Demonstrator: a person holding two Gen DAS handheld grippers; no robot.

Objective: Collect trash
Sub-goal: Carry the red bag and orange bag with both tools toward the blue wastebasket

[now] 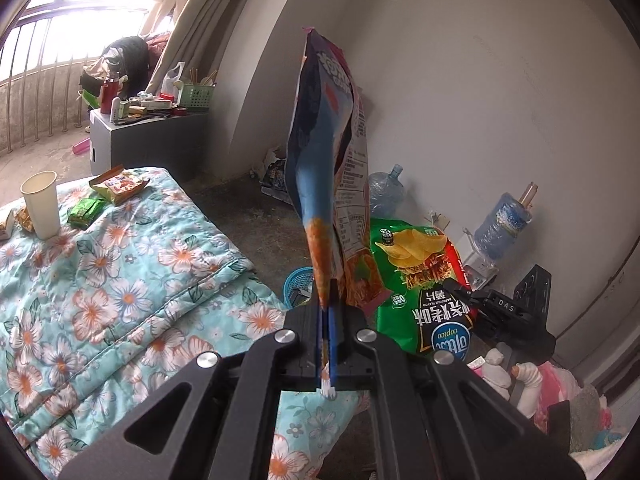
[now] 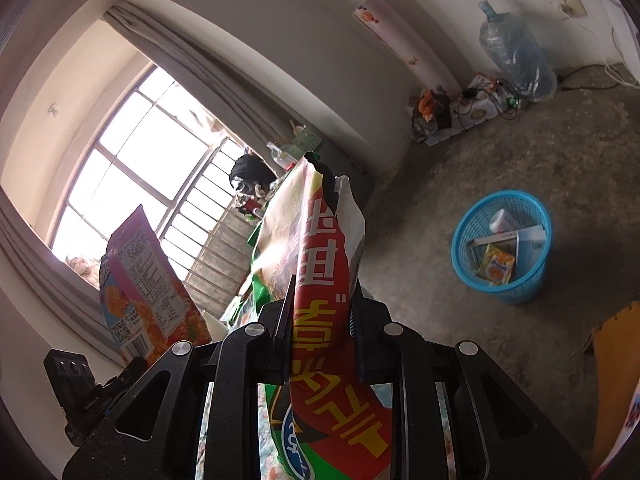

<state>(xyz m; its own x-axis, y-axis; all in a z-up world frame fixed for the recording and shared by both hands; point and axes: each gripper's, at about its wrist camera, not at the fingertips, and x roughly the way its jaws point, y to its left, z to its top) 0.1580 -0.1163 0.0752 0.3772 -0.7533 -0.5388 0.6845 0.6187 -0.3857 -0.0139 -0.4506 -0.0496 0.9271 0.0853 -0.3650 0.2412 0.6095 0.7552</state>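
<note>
We carry two wrappers: left gripper [image 1: 329,308] clamped on snack bag [image 1: 326,152], right gripper [image 2: 320,320] clamped on chip bag [image 2: 320,280]. Centre both over basket [image 2: 464,256] before releasing.

Past the left gripper's [image 1: 329,312] clamped tips, the blue basket [image 1: 298,280] shows only a sliver of rim; the blue-and-orange snack bag [image 1: 320,184] and the green chip bag [image 1: 420,276] cover the rest. The chip bag's lower end runs behind the gripper body. In the right wrist view its bottom is cut off by the frame edge, and the snack bag's [image 2: 148,284] small print is too small to read.
</note>
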